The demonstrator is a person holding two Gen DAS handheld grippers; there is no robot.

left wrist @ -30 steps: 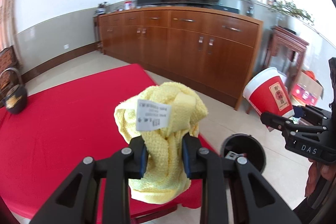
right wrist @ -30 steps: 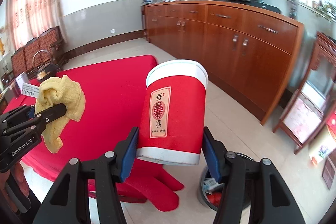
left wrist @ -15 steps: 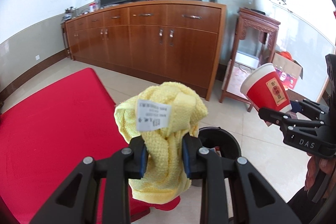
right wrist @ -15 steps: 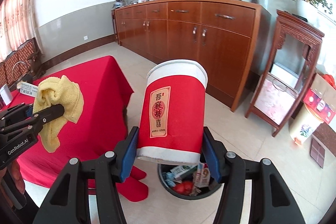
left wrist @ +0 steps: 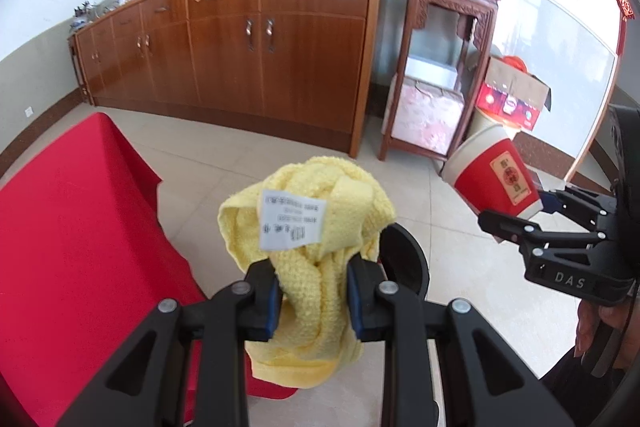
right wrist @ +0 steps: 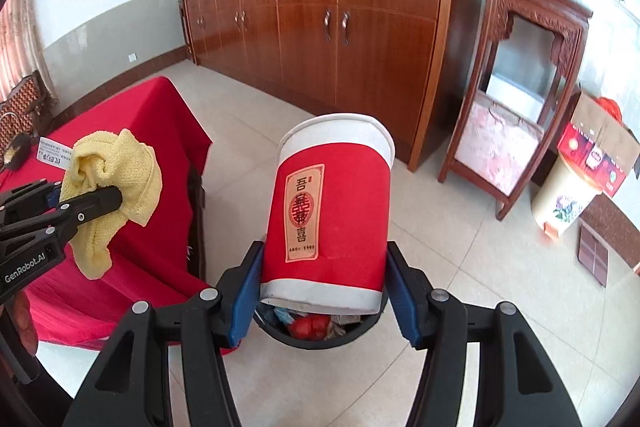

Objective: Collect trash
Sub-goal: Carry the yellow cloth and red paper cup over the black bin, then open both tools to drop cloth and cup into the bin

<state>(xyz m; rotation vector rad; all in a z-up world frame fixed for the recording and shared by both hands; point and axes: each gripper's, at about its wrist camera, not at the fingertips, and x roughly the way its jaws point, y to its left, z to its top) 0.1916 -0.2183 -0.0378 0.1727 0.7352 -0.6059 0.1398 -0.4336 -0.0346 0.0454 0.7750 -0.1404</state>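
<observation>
My left gripper [left wrist: 312, 287] is shut on a crumpled yellow cloth [left wrist: 308, 211] with a white label; it also shows in the right wrist view [right wrist: 112, 187]. My right gripper [right wrist: 322, 291] is shut on a red and white paper cup [right wrist: 328, 215], also seen in the left wrist view [left wrist: 494, 179]. The cup hangs directly above a black trash bin [right wrist: 320, 335] on the floor that holds mixed litter. The bin's rim [left wrist: 404, 259] shows behind the cloth in the left wrist view.
A table with a red cloth [left wrist: 72, 227] stands left of the bin. A long wooden sideboard [right wrist: 320, 27] with a TV lines the far wall. A carved wooden stand [right wrist: 520, 99], a cardboard box [right wrist: 596, 147] and a small cream bin [right wrist: 564, 195] stand to the right.
Both grippers have swung right, away from the table, toward the bin. The bin now sits under the cup and just behind the cloth. Both grips are unchanged.
</observation>
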